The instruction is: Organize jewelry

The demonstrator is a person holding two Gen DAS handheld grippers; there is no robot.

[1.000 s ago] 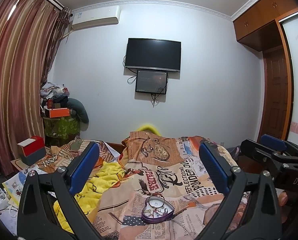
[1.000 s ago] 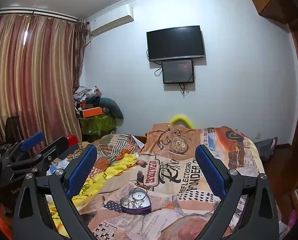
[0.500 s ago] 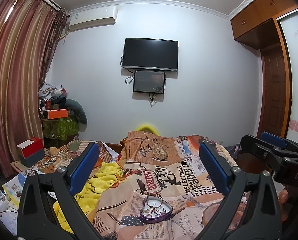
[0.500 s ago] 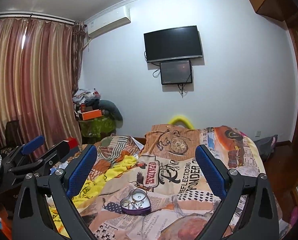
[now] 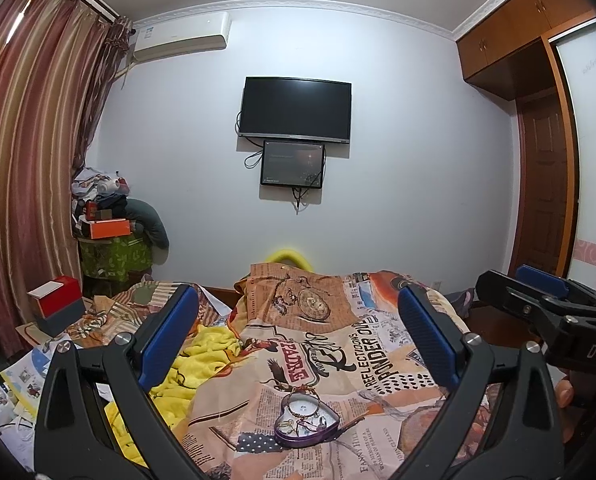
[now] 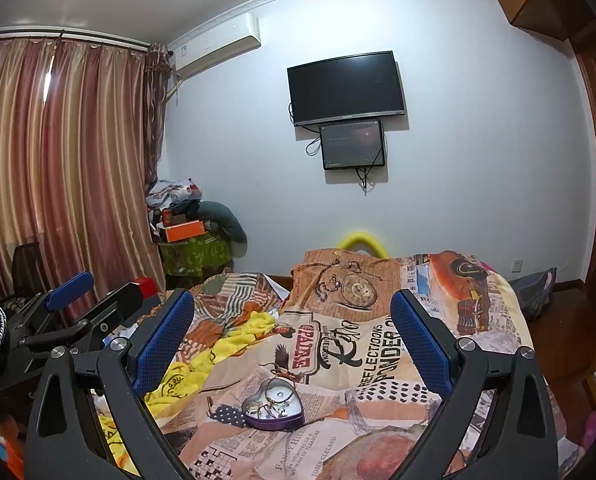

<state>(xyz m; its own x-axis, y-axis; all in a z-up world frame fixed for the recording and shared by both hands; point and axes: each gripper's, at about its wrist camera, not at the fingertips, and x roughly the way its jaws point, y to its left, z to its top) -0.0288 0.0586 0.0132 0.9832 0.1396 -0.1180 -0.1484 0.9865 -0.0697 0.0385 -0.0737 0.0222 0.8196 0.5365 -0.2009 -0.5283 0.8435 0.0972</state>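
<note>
At the far left of the left wrist view hangs one striped curtain [image 5: 26, 152], with one red box [image 5: 56, 300] low beside it. One yellow blanket [image 5: 202, 356] lies lower left of centre on the printed bedspread [image 5: 337, 344]. The left gripper [image 5: 298, 328] fills the bottom of the frame, its two blue fingers [image 5: 170, 336] wide apart and holding nothing. Between them, at bottom centre, one purple heart-shaped tin [image 5: 306, 420] sits on the bedspread with several small pieces of jewelry [image 5: 301, 416] inside; their count cannot be told. Two dark screens [image 5: 296, 110] hang upper centre. At the right edge the right gripper [image 5: 537, 292] shows, and in its own view its fingers [image 6: 417, 344] stand equally spread.
</note>
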